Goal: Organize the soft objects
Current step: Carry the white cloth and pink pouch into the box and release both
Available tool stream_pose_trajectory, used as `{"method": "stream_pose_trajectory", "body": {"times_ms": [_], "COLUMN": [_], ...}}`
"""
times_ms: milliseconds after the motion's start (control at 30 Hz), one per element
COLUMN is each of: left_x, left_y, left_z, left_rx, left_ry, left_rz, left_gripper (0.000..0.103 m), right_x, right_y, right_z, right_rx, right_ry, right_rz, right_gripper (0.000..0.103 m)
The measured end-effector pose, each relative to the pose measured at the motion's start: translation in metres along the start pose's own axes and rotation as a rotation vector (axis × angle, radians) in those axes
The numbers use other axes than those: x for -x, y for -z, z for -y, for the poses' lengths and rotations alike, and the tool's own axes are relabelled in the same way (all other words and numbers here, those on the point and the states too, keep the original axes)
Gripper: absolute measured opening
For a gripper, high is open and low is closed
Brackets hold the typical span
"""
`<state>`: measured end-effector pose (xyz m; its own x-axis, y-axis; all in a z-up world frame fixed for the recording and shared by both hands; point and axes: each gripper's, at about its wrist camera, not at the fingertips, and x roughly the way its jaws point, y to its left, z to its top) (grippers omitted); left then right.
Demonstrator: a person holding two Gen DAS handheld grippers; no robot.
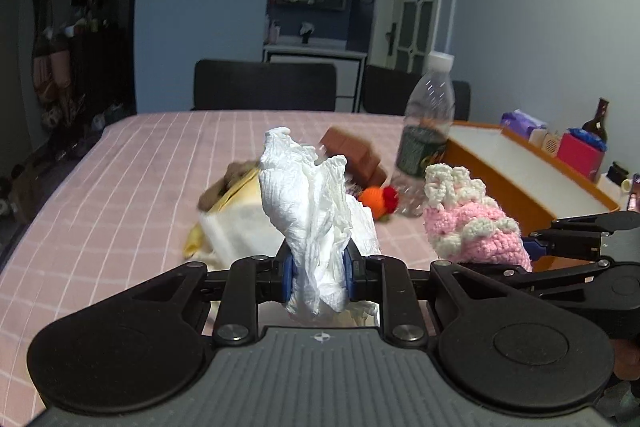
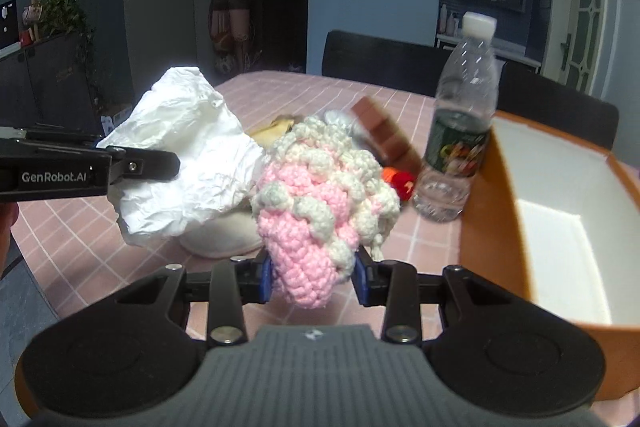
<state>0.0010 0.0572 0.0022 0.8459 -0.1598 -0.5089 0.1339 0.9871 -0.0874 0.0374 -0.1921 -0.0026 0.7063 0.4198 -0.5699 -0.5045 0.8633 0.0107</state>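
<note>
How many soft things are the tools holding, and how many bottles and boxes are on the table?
Soft things held: 2, white tissue and pink knitted piece
Clear bottles: 1
Orange boxes: 1
Total: 4

The left gripper (image 1: 319, 277) is holding a crumpled tissue (image 1: 308, 203) above the table (image 1: 132, 163), and just to its right the right gripper (image 2: 314, 277) is holding a crocheted piece (image 2: 316, 203). Behind them a cushion (image 1: 236, 223), a chocolate bar (image 1: 352, 153) and a small knitted toy (image 1: 378, 199) are lying on the table. A bottle (image 1: 428, 131) is standing right of those, beside an open box (image 1: 520, 175) at the right.
</note>
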Motion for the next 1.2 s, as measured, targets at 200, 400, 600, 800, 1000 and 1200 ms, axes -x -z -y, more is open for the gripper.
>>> {"method": "stream_pose_trajectory", "body": {"times_ms": [200, 400, 600, 800, 1000, 1200], "left_x": [0.004, -0.006, -0.037, -0.093, -0.153, -0.199], "left_y": [-0.032, -0.065, -0.09, -0.101, -0.105, -0.101], "left_z": [0.025, 0.073, 0.141, 0.196, 0.224, 0.236], "left_rx": [-0.038, -0.109, -0.261, -0.41, -0.473, -0.484], "left_ry": [0.109, 0.268, 0.294, 0.263, 0.229, 0.205], "left_rz": [0.084, 0.122, 0.146, 0.062, -0.056, -0.171], "left_gripper": [0.026, 0.026, 0.026, 0.026, 0.026, 0.027], "right_x": [0.048, 0.073, 0.047, 0.002, -0.039, -0.07], "right_y": [-0.027, -0.043, -0.043, -0.042, -0.04, -0.034], "right_z": [0.031, 0.083, 0.141, 0.19, 0.22, 0.246], "right_rx": [0.013, -0.003, -0.03, -0.06, -0.013, -0.026], "right_ry": [0.116, 0.278, 0.352, 0.336, 0.365, 0.344], "right_rz": [0.055, 0.039, -0.075, -0.185, -0.261, -0.326], "right_gripper": [0.037, 0.037, 0.037, 0.037, 0.037, 0.037]}}
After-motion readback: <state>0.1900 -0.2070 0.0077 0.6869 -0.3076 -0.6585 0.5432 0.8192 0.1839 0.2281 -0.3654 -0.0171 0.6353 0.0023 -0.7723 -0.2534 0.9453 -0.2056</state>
